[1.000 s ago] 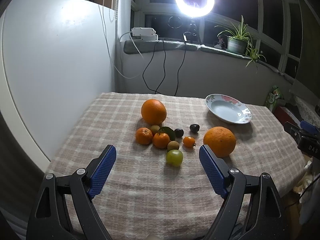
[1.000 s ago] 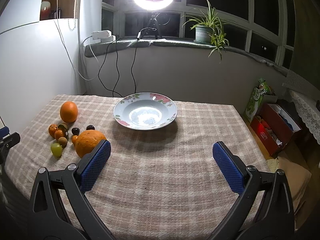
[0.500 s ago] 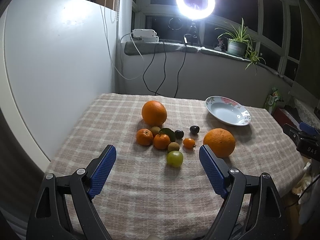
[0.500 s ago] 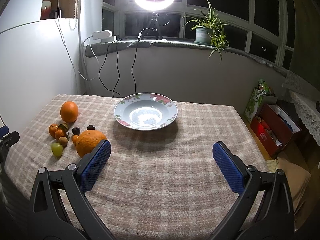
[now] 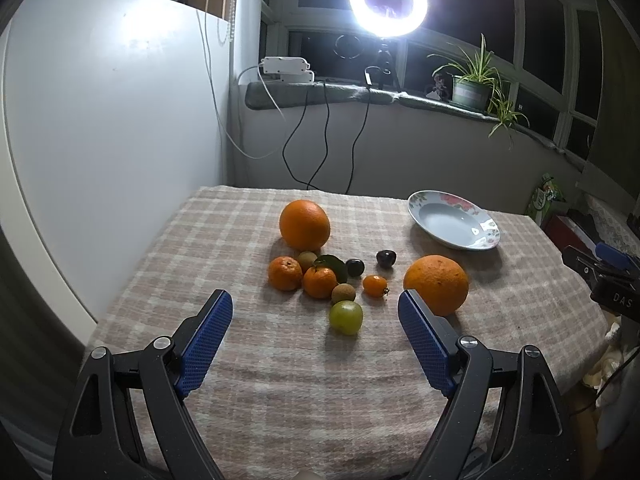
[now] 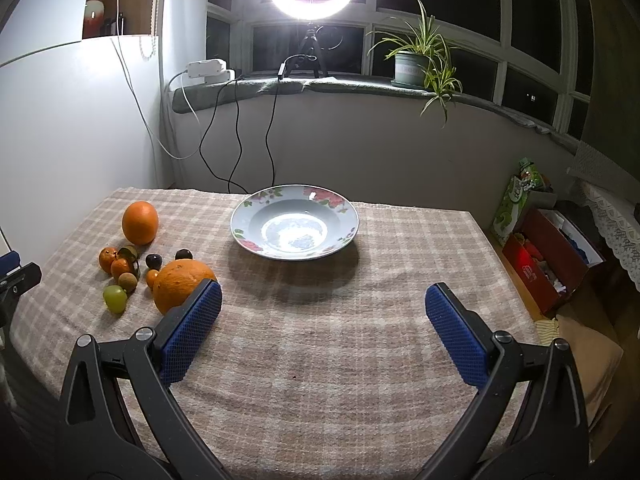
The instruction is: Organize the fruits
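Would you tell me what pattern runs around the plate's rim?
Pink-red flowers with green leaves on the white plate rim; the right wrist view shows it best.

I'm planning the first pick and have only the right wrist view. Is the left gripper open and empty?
Observer: Yes. The left gripper is open, with nothing between its fingers. The green grape lies on the cloth just ahead, between them.
Operator: My own finger covers part of the near orange. Is anything tucked against it?
Observer: No. In the left wrist view the near orange shows almost whole, and the small tomato lies apart from it, on the grape's side.
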Demonstrator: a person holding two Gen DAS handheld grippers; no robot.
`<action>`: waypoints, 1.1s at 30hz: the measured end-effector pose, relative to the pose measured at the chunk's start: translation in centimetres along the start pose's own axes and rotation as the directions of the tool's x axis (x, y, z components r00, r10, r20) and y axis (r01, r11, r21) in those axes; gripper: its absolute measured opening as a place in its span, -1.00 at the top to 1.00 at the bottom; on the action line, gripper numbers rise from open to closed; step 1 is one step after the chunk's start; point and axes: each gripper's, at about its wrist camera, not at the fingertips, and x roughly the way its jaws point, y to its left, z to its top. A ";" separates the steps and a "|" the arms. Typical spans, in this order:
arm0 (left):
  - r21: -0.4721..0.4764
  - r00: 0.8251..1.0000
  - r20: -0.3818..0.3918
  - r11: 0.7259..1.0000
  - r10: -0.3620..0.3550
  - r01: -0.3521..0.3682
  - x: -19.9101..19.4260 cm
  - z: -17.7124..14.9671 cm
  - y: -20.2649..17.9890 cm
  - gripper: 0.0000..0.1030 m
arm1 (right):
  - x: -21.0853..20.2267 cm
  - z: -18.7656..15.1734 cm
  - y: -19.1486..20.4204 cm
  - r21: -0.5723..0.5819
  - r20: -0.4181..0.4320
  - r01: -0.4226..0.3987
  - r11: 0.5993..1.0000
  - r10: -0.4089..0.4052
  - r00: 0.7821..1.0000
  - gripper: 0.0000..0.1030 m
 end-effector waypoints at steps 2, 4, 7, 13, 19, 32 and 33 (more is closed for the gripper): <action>-0.001 1.000 0.001 1.000 0.000 0.000 0.0 0.0 0.0 -0.65 | 0.0 -0.1 0.1 -0.001 0.001 -0.002 1.000 0.002 1.000 -1.00; -0.001 1.000 0.001 1.000 -0.001 0.001 0.0 0.0 -0.1 -0.65 | 0.0 0.0 0.0 -0.002 0.001 -0.002 1.000 0.002 1.000 -1.00; 0.001 1.000 0.002 1.000 -0.003 0.003 0.0 -0.1 -0.2 -0.65 | 0.0 0.0 0.0 -0.001 0.000 -0.001 1.000 0.001 1.000 -1.00; 0.000 1.000 0.003 1.000 -0.008 0.008 0.0 -0.2 -0.3 -0.65 | 0.0 -0.1 0.3 -0.006 0.001 -0.006 1.000 0.006 1.000 -1.00; 0.003 1.000 -0.005 1.000 -0.014 0.014 0.3 -0.2 -0.5 -0.65 | 0.4 -0.2 0.6 -0.011 -0.005 -0.014 1.000 0.014 1.000 -1.00; -0.031 0.978 -0.092 0.982 -0.188 0.185 4.3 -0.3 -2.5 -0.65 | 3.9 0.0 0.7 0.006 -0.076 -0.176 0.984 0.176 0.981 -1.00; -0.035 0.973 -0.098 0.978 -0.207 0.204 4.6 -0.3 -2.8 -0.64 | 4.4 0.0 0.7 0.016 -0.086 -0.206 0.978 0.207 0.975 -1.00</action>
